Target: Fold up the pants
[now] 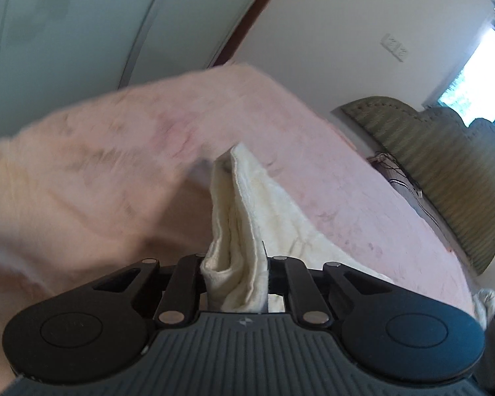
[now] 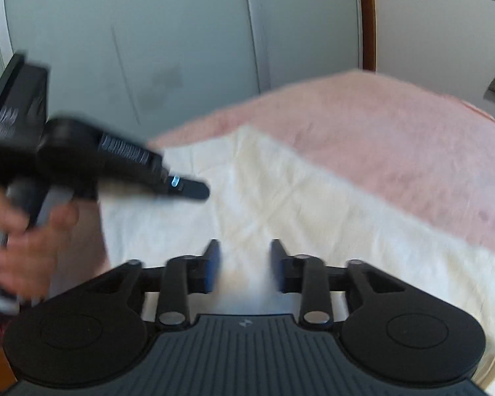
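Cream pants (image 2: 280, 198) lie spread on a pink bedspread (image 2: 396, 138). In the left wrist view a bunched fold of the pants (image 1: 247, 198) rises from the bedspread (image 1: 363, 198) into my left gripper (image 1: 236, 274), which is shut on the cloth. The right wrist view shows that left gripper (image 2: 194, 189) from the side, blurred, held by a hand (image 2: 23, 241) over the left part of the pants. My right gripper (image 2: 246, 264) is open just above the near part of the pants, with nothing between its fingers (image 2: 213, 264).
A green padded headboard (image 1: 445, 165) stands at the bed's far right end under a bright window (image 1: 478, 66). Grey sliding panels (image 2: 148, 49) and a brown wooden frame (image 2: 368, 16) stand behind the bed. A wall socket (image 1: 394, 48) sits on the white wall.
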Tool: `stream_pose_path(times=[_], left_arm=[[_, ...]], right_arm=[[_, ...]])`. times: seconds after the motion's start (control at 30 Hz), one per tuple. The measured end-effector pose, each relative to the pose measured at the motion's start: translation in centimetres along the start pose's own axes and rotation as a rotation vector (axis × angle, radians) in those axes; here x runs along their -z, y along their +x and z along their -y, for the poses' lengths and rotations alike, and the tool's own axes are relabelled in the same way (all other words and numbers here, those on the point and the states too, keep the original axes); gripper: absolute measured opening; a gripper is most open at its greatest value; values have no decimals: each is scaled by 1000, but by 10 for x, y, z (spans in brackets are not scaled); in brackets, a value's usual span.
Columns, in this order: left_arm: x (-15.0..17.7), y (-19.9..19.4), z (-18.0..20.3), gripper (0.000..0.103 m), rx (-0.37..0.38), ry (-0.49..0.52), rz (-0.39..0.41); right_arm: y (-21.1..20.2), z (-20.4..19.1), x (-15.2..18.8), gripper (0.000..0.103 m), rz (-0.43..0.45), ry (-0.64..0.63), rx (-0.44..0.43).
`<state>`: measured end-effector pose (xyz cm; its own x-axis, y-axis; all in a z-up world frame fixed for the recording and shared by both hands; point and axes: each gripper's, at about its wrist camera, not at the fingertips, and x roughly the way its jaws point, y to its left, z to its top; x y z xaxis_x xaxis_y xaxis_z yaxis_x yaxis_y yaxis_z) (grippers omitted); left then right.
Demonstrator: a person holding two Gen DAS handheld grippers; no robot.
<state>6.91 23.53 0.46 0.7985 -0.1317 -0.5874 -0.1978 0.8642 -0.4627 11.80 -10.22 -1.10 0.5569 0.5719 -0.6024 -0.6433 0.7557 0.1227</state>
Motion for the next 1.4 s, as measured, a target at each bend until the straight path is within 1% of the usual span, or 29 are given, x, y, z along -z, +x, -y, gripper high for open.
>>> stream_pose_path(times=[0.03, 0.1, 0.13, 0.2, 0.27, 0.33, 0.4, 0.53, 0.63, 0.73, 0.83, 1.0, 1.07, 1.17, 1.3, 1.4], left_arm=[[1, -8, 13, 12, -2, 46, 27], [5, -27, 44, 12, 15, 146, 79], [7, -34, 57, 12, 28, 183, 94], [14, -47, 84, 12, 27, 261, 124], [22, -55, 109, 13, 52, 321, 133], [33, -61, 134, 13, 98, 371, 129], [49, -64, 162, 13, 137, 435, 126], [80, -62, 214, 15, 232, 529, 112], [105, -50, 252, 16, 297, 595, 69], [135, -36, 286, 17, 320, 664, 23], [161, -25, 309, 19, 344, 708, -1], [198, -10, 337, 20, 372, 795, -5], [207, -2, 347, 20, 385, 800, -27], [220, 10, 357, 20, 387, 809, -80], [236, 22, 360, 20, 378, 821, -126], [240, 30, 362, 22, 379, 827, -161]], right_arm=[[7, 0, -8, 57, 11, -17, 10], [6, -4, -13, 57, 21, -47, 29], [2, -6, -13, 57, 36, -63, 8], [-17, -9, -14, 57, 101, -100, -24], [-38, -10, -18, 57, 153, -167, -15], [-64, 0, -13, 58, 187, -187, -20], [-90, 15, -4, 58, 211, -173, -30], [-143, 40, 25, 58, 268, -133, -6], [-176, 61, 53, 58, 294, -78, 23], [-204, 75, 78, 58, 285, -30, 54], [-221, 85, 101, 58, 274, -13, 105], [-244, 107, 132, 58, 275, 34, 142], [-249, 112, 139, 58, 267, 46, 161], [-253, 120, 150, 58, 238, 66, 181], [-251, 125, 164, 58, 206, 90, 191], [-251, 128, 176, 58, 187, 117, 188]])
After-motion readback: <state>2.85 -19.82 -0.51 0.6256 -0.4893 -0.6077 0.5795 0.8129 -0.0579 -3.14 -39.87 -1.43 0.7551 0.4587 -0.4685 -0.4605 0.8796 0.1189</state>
